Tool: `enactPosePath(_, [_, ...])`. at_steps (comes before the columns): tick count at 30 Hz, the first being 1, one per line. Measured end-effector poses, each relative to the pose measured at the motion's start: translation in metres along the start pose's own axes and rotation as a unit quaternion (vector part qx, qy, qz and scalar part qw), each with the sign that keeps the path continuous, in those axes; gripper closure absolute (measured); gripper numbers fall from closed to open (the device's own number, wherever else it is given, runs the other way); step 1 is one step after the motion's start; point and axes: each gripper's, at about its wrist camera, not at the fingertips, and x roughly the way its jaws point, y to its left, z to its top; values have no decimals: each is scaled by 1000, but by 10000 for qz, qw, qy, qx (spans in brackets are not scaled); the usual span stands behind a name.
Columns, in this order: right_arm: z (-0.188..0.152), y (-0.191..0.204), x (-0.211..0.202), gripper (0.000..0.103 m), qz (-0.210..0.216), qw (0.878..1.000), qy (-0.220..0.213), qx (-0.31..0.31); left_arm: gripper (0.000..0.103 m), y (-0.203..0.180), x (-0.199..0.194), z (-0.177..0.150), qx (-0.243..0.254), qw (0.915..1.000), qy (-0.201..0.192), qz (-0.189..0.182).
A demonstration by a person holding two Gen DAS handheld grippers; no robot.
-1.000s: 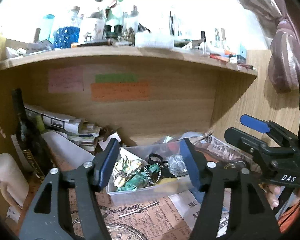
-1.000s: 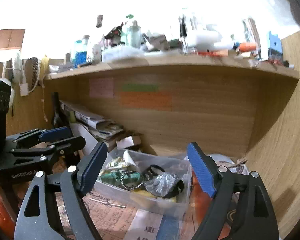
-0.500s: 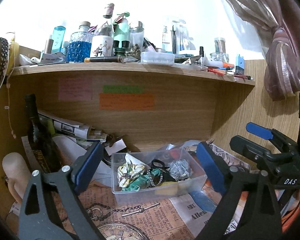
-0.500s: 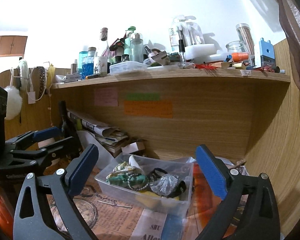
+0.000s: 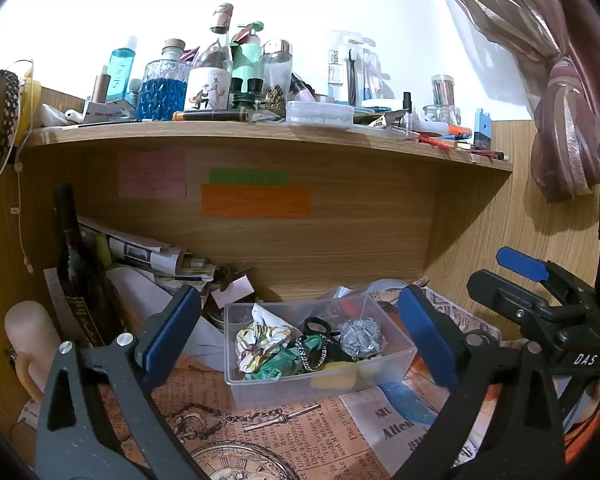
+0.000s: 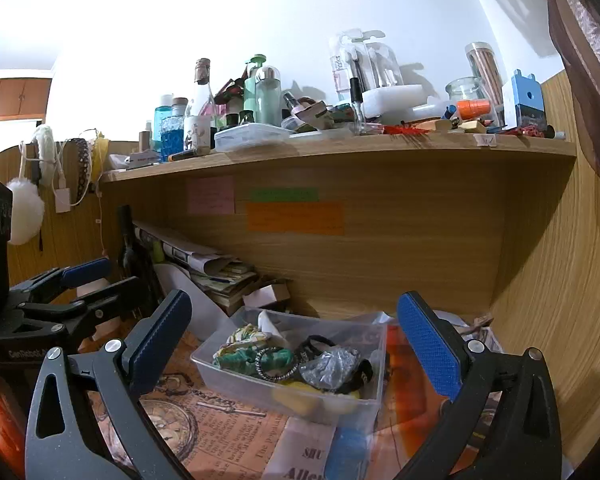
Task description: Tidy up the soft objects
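Scrunchies [image 5: 278, 346] fill the clear plastic bin [image 5: 320, 388]; both tools, left [image 5: 296, 342] and right [image 6: 292, 346], hover before it, jaws spread, empty. Sorting looks finished; withdraw next.

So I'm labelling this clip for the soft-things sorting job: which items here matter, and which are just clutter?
Part of the job:
- clear plastic bin
- patterned scrunchie
- green scrunchie
- silver scrunchie
- black hair ties
- left gripper, open
- right gripper, open

Lying about:
- shelf bottles
- sticky notes
- stacked papers
- dark wine bottle
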Motion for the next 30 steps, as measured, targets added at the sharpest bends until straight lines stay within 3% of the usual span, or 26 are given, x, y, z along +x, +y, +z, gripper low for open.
enactPosePath(30, [-3,3,1,0,54,10000,-10,0,1,5,3,-4,-1,10000,49,-43])
